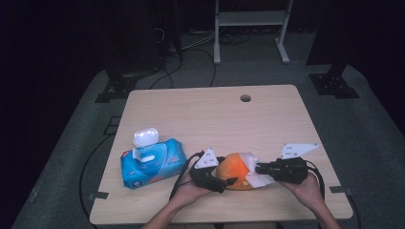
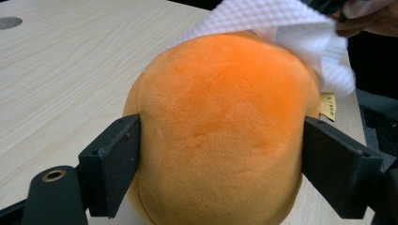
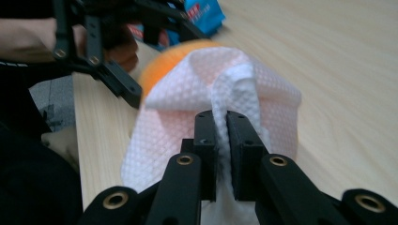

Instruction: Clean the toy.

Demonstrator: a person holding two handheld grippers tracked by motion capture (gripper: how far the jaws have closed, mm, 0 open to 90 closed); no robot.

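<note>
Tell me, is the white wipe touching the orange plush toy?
Touching. In the right gripper view the white wipe lies draped over the orange plush toy, pinched by the right gripper.

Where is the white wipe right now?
In the high view, the white wipe drapes the orange plush ball's right side, pinched by the right gripper, near the table's front edge.

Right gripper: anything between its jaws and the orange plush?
Yes: the white wipe. The right gripper pinches a fold of it, and it drapes over the plush, clearest in the right gripper view.
</note>
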